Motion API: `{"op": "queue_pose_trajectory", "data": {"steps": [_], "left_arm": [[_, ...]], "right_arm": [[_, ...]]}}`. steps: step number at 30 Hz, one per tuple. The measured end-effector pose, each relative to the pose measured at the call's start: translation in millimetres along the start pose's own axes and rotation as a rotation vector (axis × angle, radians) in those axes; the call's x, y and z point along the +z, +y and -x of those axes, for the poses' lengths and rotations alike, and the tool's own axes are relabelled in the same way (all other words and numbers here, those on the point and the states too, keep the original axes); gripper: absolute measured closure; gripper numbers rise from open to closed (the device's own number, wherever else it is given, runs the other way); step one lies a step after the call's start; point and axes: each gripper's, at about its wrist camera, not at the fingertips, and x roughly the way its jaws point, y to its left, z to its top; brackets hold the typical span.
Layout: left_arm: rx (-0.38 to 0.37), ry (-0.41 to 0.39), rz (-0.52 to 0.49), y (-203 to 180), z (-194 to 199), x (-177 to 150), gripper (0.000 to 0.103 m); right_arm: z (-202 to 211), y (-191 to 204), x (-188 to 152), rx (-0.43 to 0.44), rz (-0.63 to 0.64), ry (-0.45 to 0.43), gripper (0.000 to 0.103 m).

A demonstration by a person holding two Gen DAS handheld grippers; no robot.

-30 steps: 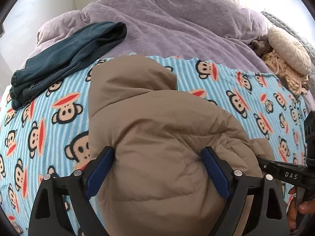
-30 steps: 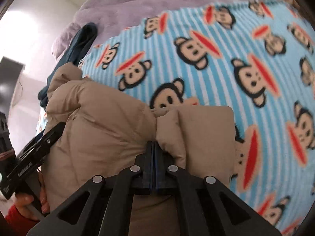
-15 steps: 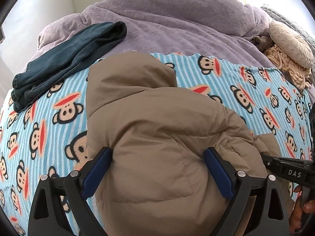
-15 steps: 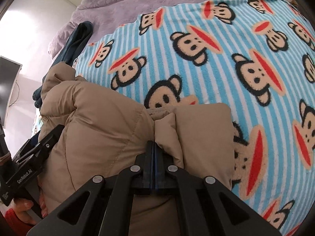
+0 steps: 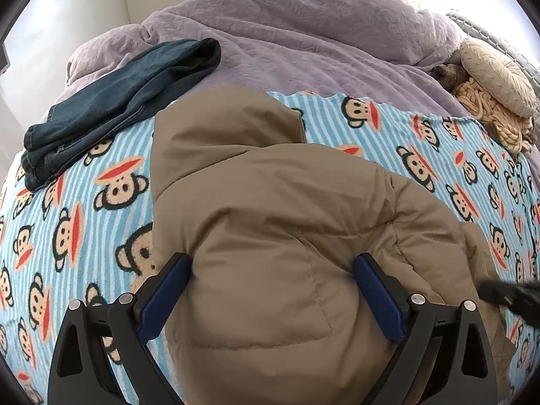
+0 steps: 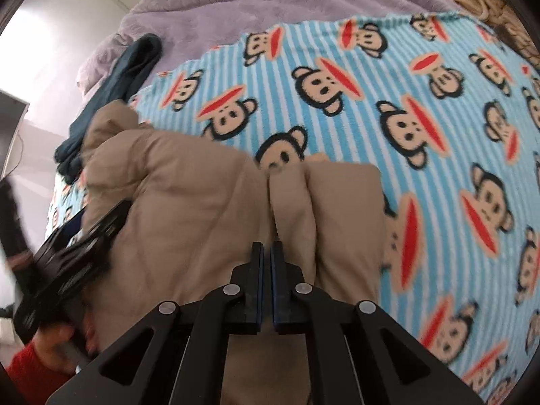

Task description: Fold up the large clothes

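A tan padded hooded jacket [image 5: 270, 236] lies folded on a blue striped monkey-print blanket [image 5: 77, 209], hood toward the far side. My left gripper [image 5: 270, 270] is open, its blue fingers [image 5: 168, 287] straddling the jacket's near bulge. In the right wrist view the jacket [image 6: 189, 209] fills the lower left. My right gripper [image 6: 267, 249] has its jaws nearly together with a thin slit between them, right at a pinched fold of the jacket; whether it still grips the cloth is unclear. The left gripper's body [image 6: 67, 253] shows there at the left.
Folded dark blue jeans [image 5: 125, 98] lie at the blanket's far left edge. A purple duvet [image 5: 303, 40] covers the bed behind. A beige round cushion and knitted throw [image 5: 492, 101] sit far right. The monkey blanket [image 6: 405, 118] stretches right of the jacket.
Both grippers have pulled back slightly from the jacket. The right jaws, pressed fully together on the fold before, now show a thin gap. The left gripper stays open.
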Motion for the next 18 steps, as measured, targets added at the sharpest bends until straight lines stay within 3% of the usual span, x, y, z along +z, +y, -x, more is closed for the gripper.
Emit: {"op": "queue_pose_trajectory", "data": {"steps": [4, 8, 14, 18], "left_arm": [[0.006, 0.0, -0.003, -1, -1, 0, 0.005], [0.004, 0.003, -0.011, -1, 1, 0, 0.004], [-0.027, 0.036, 0.025, 4, 28, -1, 0.004], [-0.053, 0.052, 0.038, 15, 61, -21, 0.004]], "right_arm": [[29, 8, -35, 0.016, 0.017, -0.003, 0.098], [22, 5, -60, 0.008, -0.006, 0.036, 0.098], [4, 4, -57, -0.02, -0.006, 0.054, 0.098], [3, 5, -58, -0.02, 0.006, 0.056, 0.098]]}}
